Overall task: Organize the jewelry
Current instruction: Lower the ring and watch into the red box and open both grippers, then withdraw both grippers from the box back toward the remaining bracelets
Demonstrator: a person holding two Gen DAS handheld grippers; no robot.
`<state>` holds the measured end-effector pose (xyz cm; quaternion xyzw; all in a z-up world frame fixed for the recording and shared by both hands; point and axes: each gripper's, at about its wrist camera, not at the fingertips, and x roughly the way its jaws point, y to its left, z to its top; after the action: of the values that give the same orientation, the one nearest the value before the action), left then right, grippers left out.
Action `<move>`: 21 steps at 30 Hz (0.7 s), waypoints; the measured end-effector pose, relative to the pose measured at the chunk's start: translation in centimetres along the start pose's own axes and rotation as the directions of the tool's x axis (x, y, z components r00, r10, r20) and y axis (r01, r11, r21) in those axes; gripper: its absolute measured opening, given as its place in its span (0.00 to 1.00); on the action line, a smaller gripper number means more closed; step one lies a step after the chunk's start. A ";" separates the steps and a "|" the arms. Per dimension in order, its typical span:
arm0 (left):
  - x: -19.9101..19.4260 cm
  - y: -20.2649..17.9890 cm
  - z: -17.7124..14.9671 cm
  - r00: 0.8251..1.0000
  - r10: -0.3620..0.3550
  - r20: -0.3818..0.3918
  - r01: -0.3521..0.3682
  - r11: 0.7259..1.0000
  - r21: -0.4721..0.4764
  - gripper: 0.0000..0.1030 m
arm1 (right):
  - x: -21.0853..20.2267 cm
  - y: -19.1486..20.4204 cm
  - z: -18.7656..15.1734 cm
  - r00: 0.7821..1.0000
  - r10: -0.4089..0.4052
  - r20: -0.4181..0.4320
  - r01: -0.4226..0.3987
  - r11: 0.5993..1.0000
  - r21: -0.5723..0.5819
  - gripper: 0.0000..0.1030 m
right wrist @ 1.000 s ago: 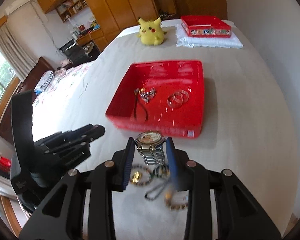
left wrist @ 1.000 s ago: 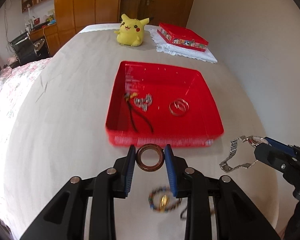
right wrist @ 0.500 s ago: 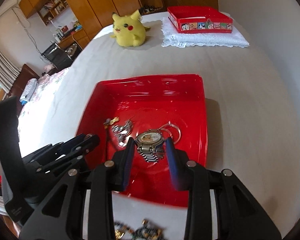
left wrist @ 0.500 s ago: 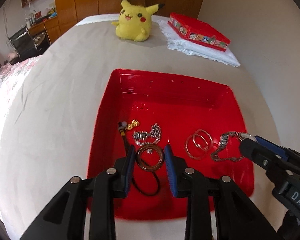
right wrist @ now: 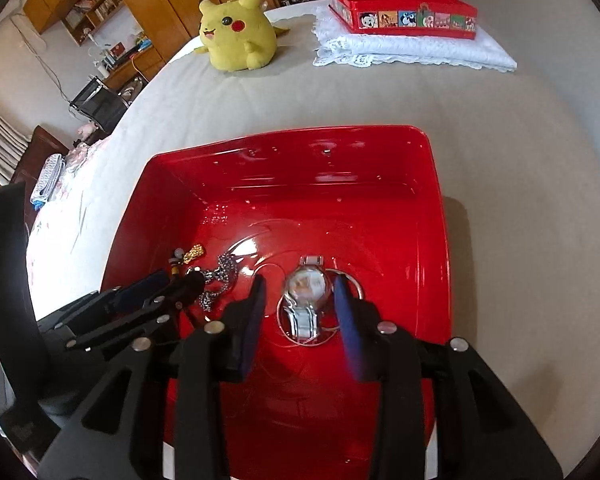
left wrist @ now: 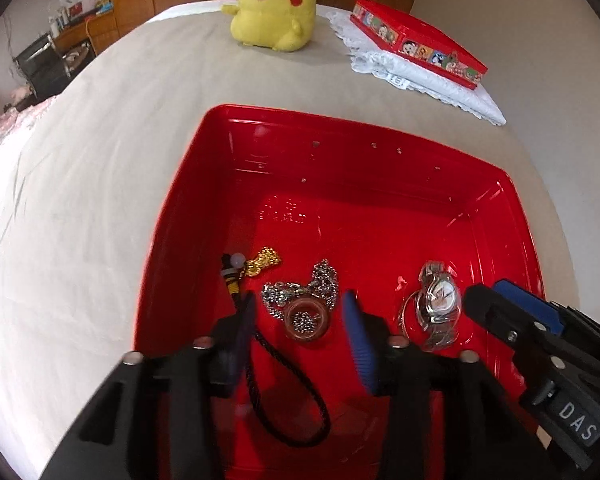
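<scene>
A red tray (left wrist: 340,168) (right wrist: 300,152) lies on the bed. My left gripper (left wrist: 298,308) is open over its near part; a brown ring (left wrist: 306,320) lies free below, on a silver chain (left wrist: 300,288). A black cord with gold charm (left wrist: 260,264) lies to the left. My right gripper (right wrist: 298,292) is open above a silver watch (right wrist: 306,286) that rests on thin hoop bangles (right wrist: 352,284). The watch also shows in the left wrist view (left wrist: 440,296), beside the right gripper's fingers (left wrist: 500,308).
A yellow Pikachu plush (left wrist: 278,4) (right wrist: 240,28) sits at the far end of the bed. A red picture box (right wrist: 400,8) (left wrist: 416,48) rests on a folded white lace cloth (right wrist: 412,48). Wooden cupboards stand behind.
Both grippers opened over the tray. The brown ring dropped from the left one onto the chain, and the watch dropped from the right one onto the bangles.
</scene>
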<state>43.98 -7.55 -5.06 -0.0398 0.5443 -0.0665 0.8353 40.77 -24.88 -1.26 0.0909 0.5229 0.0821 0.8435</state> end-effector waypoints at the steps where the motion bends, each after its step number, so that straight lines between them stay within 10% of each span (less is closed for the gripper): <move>1: -0.3 0.1 0.0 1.000 -0.009 0.003 0.009 1.000 -0.003 0.45 | -0.3 0.0 0.0 1.000 0.004 0.006 -0.004 1.000 -0.001 0.38; 21: -12.1 1.8 -12.1 0.993 -0.020 0.113 0.007 0.994 0.112 0.57 | -10.8 -1.0 -11.0 0.997 0.049 0.063 -0.043 0.995 -0.087 0.38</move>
<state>28.23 -3.88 0.72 -0.0006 0.4907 -0.1000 0.8656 26.19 -27.65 3.10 0.0695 0.4888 0.1208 0.8612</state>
